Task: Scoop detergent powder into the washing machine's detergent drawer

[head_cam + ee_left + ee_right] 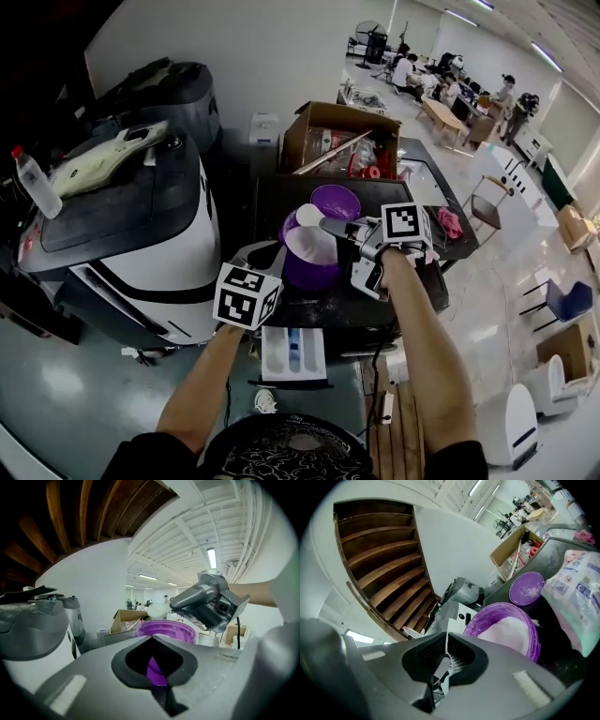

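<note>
A purple tub point(314, 258) of white detergent powder stands on the dark top of the washing machine point(281, 192). My left gripper point(269, 258) is shut on the tub's near rim; purple wall shows between its jaws in the left gripper view, at the left gripper point(157, 677). Just over the tub's far side hangs a white scoop point(307, 217), with my right gripper point(330, 226) shut on its handle. In the right gripper view the tub point(506, 630) lies below and right of my right gripper point(443, 663). The white detergent drawer point(292, 352) stands pulled out below the tub.
The tub's purple lid point(335, 201) lies behind it, beside a detergent bag point(576, 602). A cardboard box point(342, 141) sits further back. A big black-and-white machine point(141, 234) carrying a bottle point(36, 183) stands to the left. A pink cloth point(450, 222) lies right.
</note>
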Available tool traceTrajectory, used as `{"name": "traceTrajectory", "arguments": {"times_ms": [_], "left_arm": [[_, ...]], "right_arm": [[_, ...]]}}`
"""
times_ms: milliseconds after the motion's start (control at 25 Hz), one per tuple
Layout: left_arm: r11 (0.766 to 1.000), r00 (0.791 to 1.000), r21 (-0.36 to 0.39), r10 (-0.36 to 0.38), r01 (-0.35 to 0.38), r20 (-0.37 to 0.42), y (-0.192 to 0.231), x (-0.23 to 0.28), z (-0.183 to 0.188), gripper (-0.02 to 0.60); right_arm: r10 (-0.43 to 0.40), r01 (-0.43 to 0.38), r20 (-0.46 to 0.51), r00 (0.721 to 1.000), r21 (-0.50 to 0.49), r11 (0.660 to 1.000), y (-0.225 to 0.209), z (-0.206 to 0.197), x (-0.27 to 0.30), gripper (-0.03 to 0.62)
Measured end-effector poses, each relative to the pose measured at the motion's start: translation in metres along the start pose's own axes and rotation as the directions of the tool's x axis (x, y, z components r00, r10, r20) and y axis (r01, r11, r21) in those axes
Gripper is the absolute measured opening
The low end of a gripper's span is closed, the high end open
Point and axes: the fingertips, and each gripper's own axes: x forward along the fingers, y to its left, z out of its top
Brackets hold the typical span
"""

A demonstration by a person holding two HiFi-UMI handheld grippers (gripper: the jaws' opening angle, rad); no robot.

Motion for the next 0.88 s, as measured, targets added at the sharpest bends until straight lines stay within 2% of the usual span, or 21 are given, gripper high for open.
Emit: {"name": "traceTrajectory", "arguments": {"times_ms": [360,640,880], "left_arm": [[0.997,0.997,0.010,0.073,-0.073,0.003,-0.017,-0.009,0.000,0.000],[0.992,0.992,0.003,0.124,-0.124,0.011,-0.029,-0.023,-0.010,0.000],[0.985,0.985,-0.003,0.172,-0.172,0.022,-0.035,-0.041,-0.020,0.000]], "right_arm": [[0.132,-0.143,0.097,0.987,0.121,0.982,0.008,-0.009,-0.024,0.037],[0.186,-0.216,0.163,0.969,0.194,0.957,0.005,-0.025,-0.043,0.037],[0.227,-0.263,0.175,0.958,0.220,0.939,0.006,-0.048,-0.048,0.037]]}}
